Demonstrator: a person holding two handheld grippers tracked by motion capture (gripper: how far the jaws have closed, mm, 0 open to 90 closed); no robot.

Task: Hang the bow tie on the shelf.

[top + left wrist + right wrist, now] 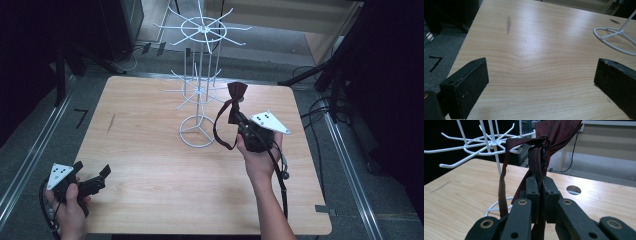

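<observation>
While the right tongs (539, 195) pinch a dark red fabric bow tie (234, 100) beside the white wire rack (200, 75), its strap dangles. Left tongs (95, 179) sit spread over the pale wood-grain worktop (150, 165).

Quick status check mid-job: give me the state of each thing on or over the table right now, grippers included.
Bow tie: lifted off the table, pinched between the right jaws, strap hanging in a loop.
Right gripper: shut on the bow tie, held up beside the rack.
Left gripper: open, empty, low over the table's near left corner.
Wire rack: upright on the table, hooks bare.
Table: bearing only the rack.
</observation>
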